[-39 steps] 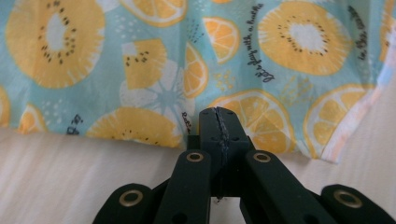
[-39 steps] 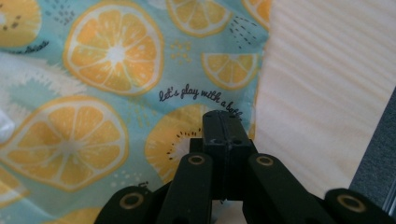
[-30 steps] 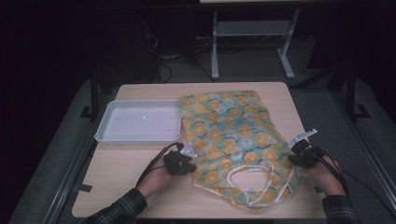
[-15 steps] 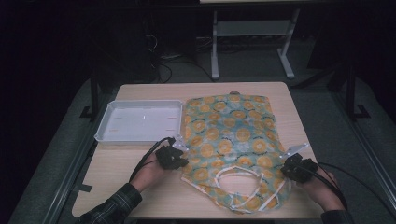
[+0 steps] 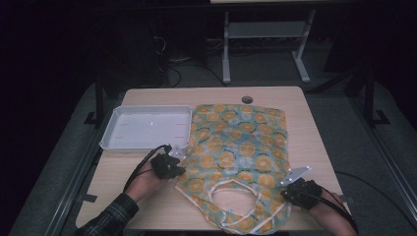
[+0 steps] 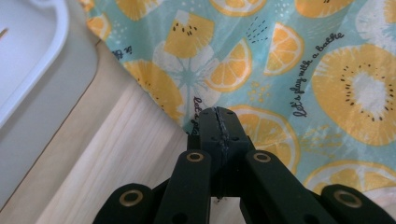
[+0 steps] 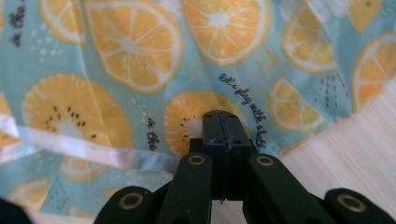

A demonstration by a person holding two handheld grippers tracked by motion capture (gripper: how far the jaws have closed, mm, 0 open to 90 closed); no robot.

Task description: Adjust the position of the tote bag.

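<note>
Fruit-print cloth bag [image 5: 236, 152] flat on worktop [image 5: 305, 142], spread from centre toward 6 o'clock edge, white handles [image 5: 235, 195] at near end. Left claw [image 5: 178, 167] at bag's 9 o'clock edge, jaws clenched on hem [image 6: 189, 123]. Right claw [image 5: 286, 189] at bag's 4 o'clock corner, jaws pressed together, apparently pinching fabric [image 7: 205, 112], though contact is hidden. White tray [image 5: 110, 135] at 10 o'clock, just beside bag.

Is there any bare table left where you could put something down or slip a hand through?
Yes. Bare table runs along the far edge past the white tray and the fruit-print cloth. Another strip lies between the cloth and the right edge, and a patch in front of the tray, beside the left gripper. The middle is crowded.
</note>
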